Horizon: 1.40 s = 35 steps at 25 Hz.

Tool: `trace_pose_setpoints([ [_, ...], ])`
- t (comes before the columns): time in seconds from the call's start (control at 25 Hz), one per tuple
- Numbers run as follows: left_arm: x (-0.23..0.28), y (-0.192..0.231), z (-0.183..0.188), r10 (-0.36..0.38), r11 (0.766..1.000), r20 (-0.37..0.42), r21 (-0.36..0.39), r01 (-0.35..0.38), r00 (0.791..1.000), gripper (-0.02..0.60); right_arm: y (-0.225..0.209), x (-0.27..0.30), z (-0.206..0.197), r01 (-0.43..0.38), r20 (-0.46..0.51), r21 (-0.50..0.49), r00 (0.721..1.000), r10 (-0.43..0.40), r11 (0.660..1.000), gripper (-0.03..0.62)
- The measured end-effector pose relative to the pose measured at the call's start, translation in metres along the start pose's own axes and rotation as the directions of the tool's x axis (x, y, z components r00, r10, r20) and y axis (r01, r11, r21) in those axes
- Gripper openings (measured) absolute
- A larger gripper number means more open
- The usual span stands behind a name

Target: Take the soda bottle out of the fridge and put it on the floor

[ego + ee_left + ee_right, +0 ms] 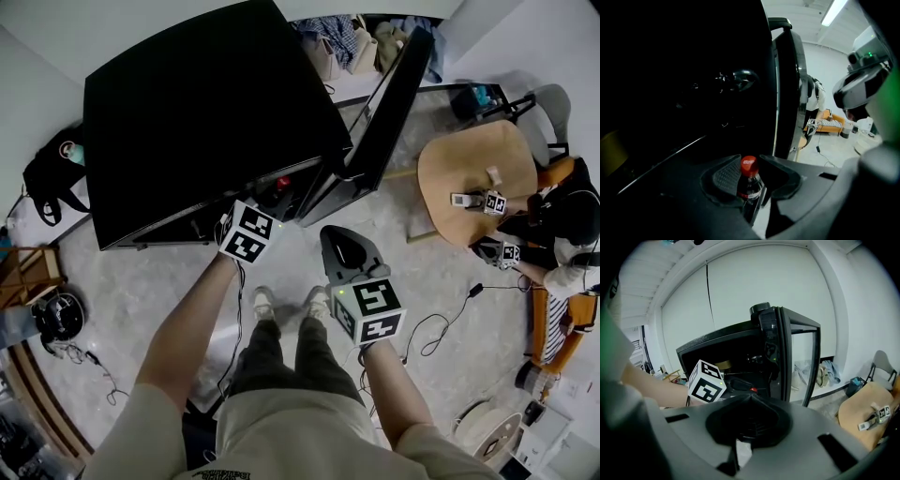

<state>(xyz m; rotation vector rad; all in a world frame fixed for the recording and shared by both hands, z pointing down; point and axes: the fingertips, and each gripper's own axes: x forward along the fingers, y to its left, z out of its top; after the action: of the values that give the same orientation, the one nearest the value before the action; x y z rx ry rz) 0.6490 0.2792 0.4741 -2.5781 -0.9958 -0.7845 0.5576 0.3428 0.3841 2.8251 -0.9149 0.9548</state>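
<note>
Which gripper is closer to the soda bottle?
Left. The left gripper clasps the bottle inside the fridge; the right gripper hangs outside the fridge, jaws shut, well short of it.

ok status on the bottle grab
left gripper shut on soda bottle neck, inside fridge. right gripper shut, empty, outside. fridge door open, nothing blocking.

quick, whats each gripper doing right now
left gripper: closed on the neck of the soda bottle, inside the fridge
right gripper: closed, holding nothing
</note>
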Motion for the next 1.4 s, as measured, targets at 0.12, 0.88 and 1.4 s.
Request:
trace_pose_setpoints([
  [0.12,-0.014,-0.007,0.000,-0.006,1.000,-0.001,-0.014,0.006,1.000,0.114,0.002,-0.007,0.005,0.000,0.006,-0.009,1.000,0.000,1.000,-0.003],
  [0.88,-0.179,-0.041,0.068,0.054,0.996,0.125,-0.074,-0.045,0.991,0.112,0.058,-0.085,0.059,-0.046,0.091,-0.139,0.994,0.059,0.989,-0.003],
  [1.4,-0.305,-0.082,0.105,0.117,0.992,0.211,-0.067,-0.105,0.971,0.112,0.120,-0.145,0.097,-0.124,0.154,-0.277,0.973,0.171,0.953,-0.003],
])
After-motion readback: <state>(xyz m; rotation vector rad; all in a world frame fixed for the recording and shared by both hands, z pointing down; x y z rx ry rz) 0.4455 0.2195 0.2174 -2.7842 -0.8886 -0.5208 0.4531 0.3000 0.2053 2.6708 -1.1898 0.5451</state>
